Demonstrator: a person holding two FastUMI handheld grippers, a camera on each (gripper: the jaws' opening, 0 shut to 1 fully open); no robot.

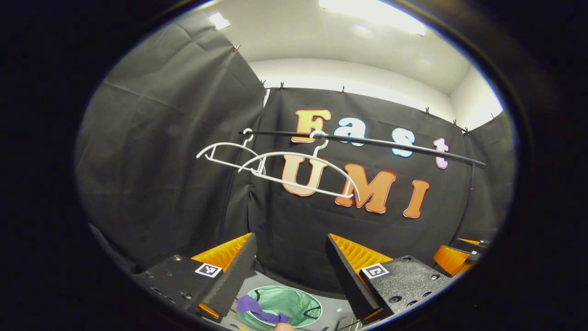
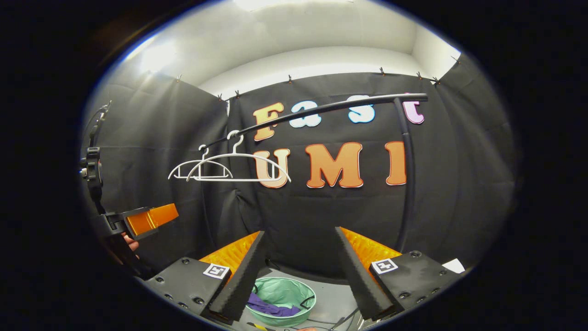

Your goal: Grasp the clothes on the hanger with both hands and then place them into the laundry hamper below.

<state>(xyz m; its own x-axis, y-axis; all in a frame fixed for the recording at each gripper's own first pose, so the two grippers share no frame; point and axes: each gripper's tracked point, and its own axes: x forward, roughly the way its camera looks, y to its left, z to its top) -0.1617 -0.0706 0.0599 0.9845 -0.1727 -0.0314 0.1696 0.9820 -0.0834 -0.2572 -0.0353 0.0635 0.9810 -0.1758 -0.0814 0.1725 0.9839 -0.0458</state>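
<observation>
Two bare white hangers [image 1: 294, 170] hang from the black rail [image 1: 395, 145]; they also appear in the right gripper view [image 2: 229, 168]. Below, a green round hamper [image 1: 294, 305] holds a purple garment [image 1: 257, 310], and the same purple garment [image 2: 271, 307] lies in the hamper [image 2: 287, 294]. My left gripper [image 1: 290, 250] is open above the hamper, nothing between its fingers. My right gripper [image 2: 301, 246] is open too, also above the hamper. The left gripper [image 2: 147, 220] is visible at the left edge of the right gripper view, held by a hand.
The rail's black upright post [image 2: 406, 184] stands to the right. The other gripper's orange finger [image 1: 452, 257] peeks in at the lower right of the left gripper view. A white paper scrap [image 2: 454, 265] lies at the lower right. Cables lie on the grey floor [image 2: 330, 299].
</observation>
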